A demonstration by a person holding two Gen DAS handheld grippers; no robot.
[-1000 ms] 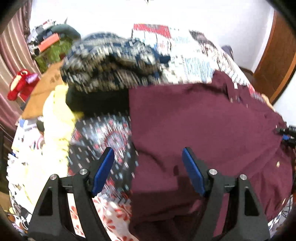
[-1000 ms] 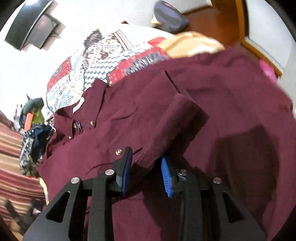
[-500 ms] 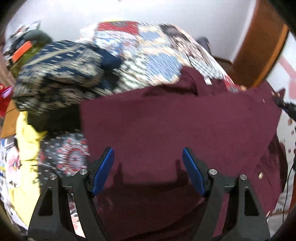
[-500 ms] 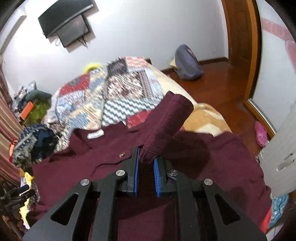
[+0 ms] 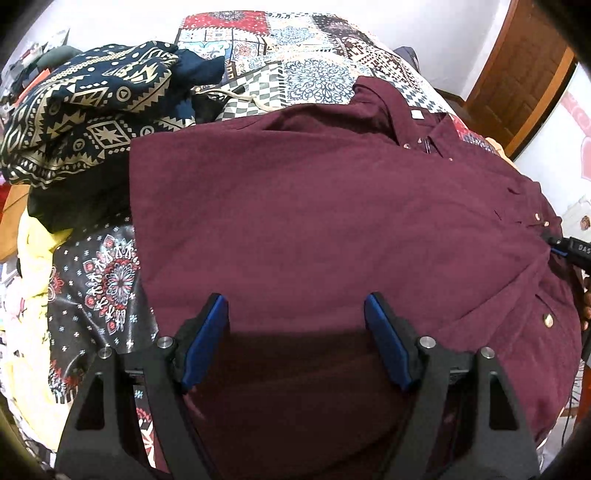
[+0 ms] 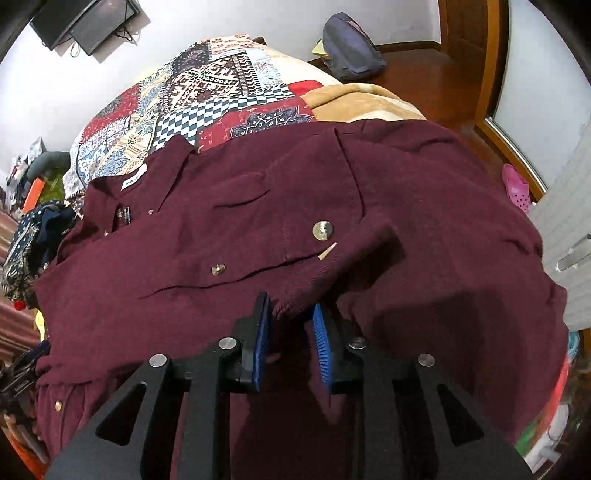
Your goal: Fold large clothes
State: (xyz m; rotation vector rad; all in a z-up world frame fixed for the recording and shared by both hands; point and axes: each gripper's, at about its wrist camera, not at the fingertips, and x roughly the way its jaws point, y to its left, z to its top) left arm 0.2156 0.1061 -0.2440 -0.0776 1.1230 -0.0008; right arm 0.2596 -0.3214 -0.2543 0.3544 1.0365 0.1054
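Now, line by line:

Shirt: maroon shirt (image 5: 314, 221) lies spread on the bed (image 5: 314, 74), over the patchwork quilt (image 6: 207, 96); its collar with a white label (image 6: 133, 177) points toward the bed's far end, and the left side is folded over so a straight edge runs along the bed's left part.

Left gripper: left gripper (image 5: 295, 339) hovers over the shirt's near edge with its blue pads (image 5: 205, 343) spread wide — nothing between them.

Right gripper: right gripper (image 6: 291, 332) has its pads partly apart, with a fold of the shirt — the sleeve end, it seems — lying between them; the left pad touches the cloth, and I cannot tell whether the right pad does. In the left view its tip (image 5: 570, 251) shows at the shirt's right edge.

Buttons: two metal buttons (image 6: 322, 229) sit on the front placket, just beyond the right gripper.

Pile: navy patterned cloth (image 5: 85, 110) is heaped at the bed's far left, touching the shirt's folded corner; black cloth lies under it.

Left edge: yellow cloth (image 5: 33, 280) and a dark floral cloth (image 5: 99, 280) lie beside the shirt.

Room: backpack (image 6: 351, 48) rests on the wooden floor past the bed's far right corner; a TV (image 6: 85, 22) hangs on the white wall; a pink shoe (image 6: 517, 188) lies by the door (image 5: 517, 81).
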